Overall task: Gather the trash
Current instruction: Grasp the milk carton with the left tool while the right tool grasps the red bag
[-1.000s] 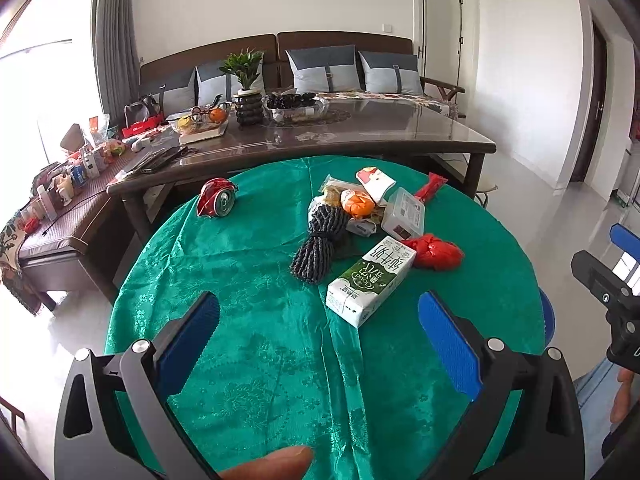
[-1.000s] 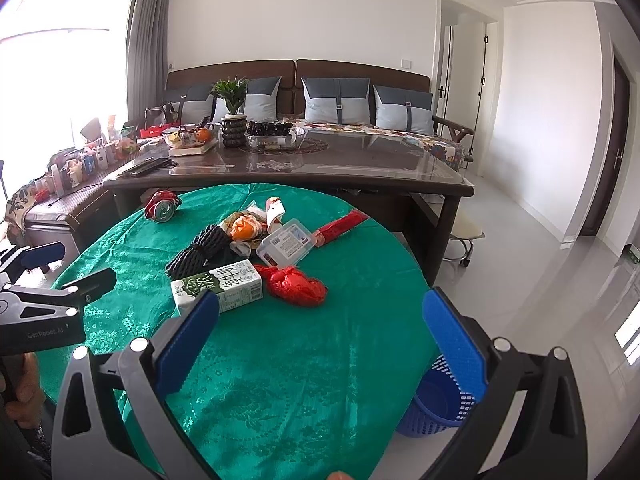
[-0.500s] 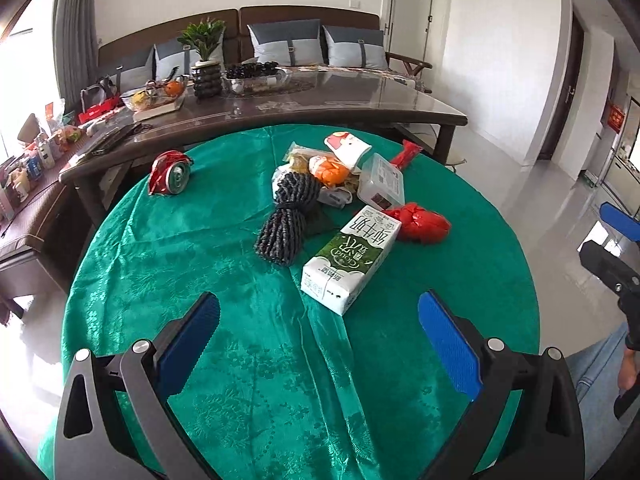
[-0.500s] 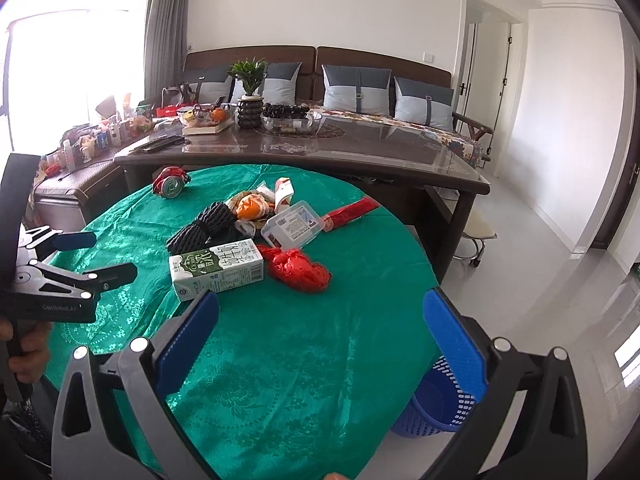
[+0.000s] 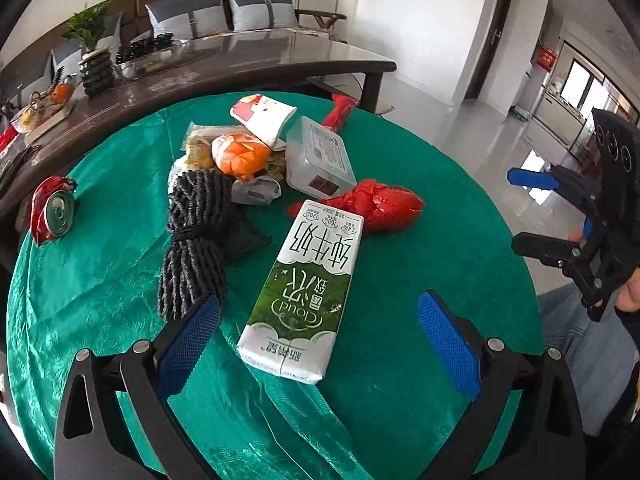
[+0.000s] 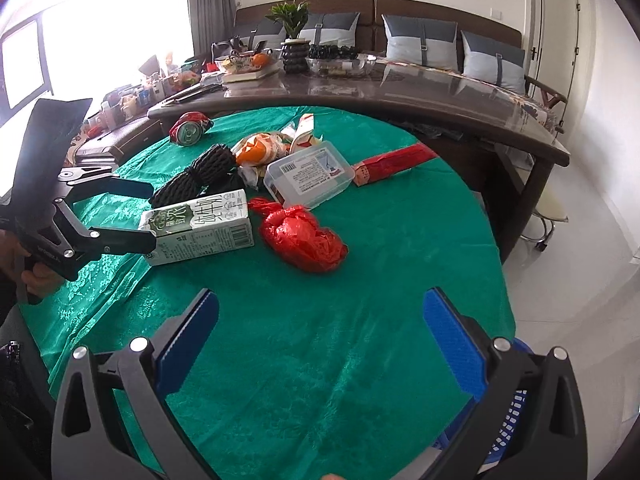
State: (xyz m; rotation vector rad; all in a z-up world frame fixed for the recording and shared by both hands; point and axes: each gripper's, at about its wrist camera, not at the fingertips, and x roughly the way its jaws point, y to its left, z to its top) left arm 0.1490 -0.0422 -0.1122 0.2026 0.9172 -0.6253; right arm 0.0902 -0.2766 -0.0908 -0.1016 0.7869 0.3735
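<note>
A green-and-white milk carton (image 5: 308, 280) lies flat on the green tablecloth (image 5: 100, 280). My left gripper (image 5: 319, 308) is open, and the carton's near end lies between its blue pads. Behind the carton are a crumpled red bag (image 5: 380, 204), a clear plastic box (image 5: 320, 158), a black rope bundle (image 5: 196, 232), an orange wrapper (image 5: 240, 154) and a crushed red can (image 5: 52, 210). My right gripper (image 6: 320, 300) is open and empty above bare cloth, short of the red bag (image 6: 304, 236). From that side the left gripper (image 6: 151, 214) straddles the carton (image 6: 200, 222).
A blue basket (image 6: 508, 412) stands on the floor below the table's right edge. A long dark table (image 6: 400, 96) with a plant, bowls and fruit runs behind the round table. A long red packet (image 6: 392, 162) lies at the far right of the pile.
My left gripper has moved forward and down, so the milk carton now lies between its fingers. My right gripper has drawn closer to the table. Both stay open.
</note>
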